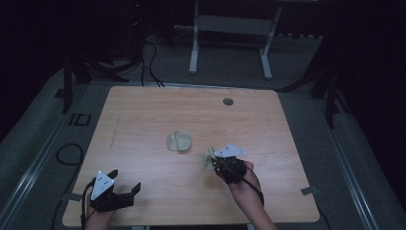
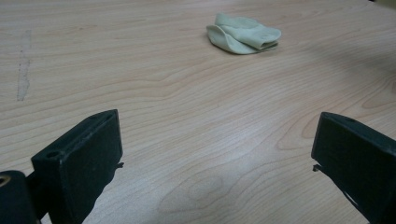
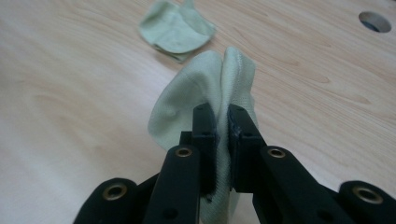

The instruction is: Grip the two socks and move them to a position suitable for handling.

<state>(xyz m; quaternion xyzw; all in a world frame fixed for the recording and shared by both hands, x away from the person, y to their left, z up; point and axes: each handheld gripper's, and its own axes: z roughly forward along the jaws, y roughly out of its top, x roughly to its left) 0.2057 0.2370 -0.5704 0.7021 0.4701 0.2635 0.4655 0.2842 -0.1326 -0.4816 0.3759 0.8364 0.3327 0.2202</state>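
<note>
Two pale green cloths are in play on the wooden table (image 1: 143, 120). One folded cloth (image 1: 179, 142) (image 2: 243, 35) (image 3: 175, 30) lies near the table's middle. My right gripper (image 1: 213, 160) (image 3: 222, 116) is shut on a second pale green cloth (image 1: 209, 156) (image 3: 201, 91), which stands up pinched between the jaws, right of the folded one. My left gripper (image 1: 125, 183) (image 2: 215, 154) rests open near the front left corner, its jaws wide apart with bare wood between them.
A round cable hole (image 1: 228, 101) (image 3: 375, 21) sits in the table near its far right edge. A white metal frame (image 1: 230, 28) stands on the floor beyond the table, with dark stands and cables around it.
</note>
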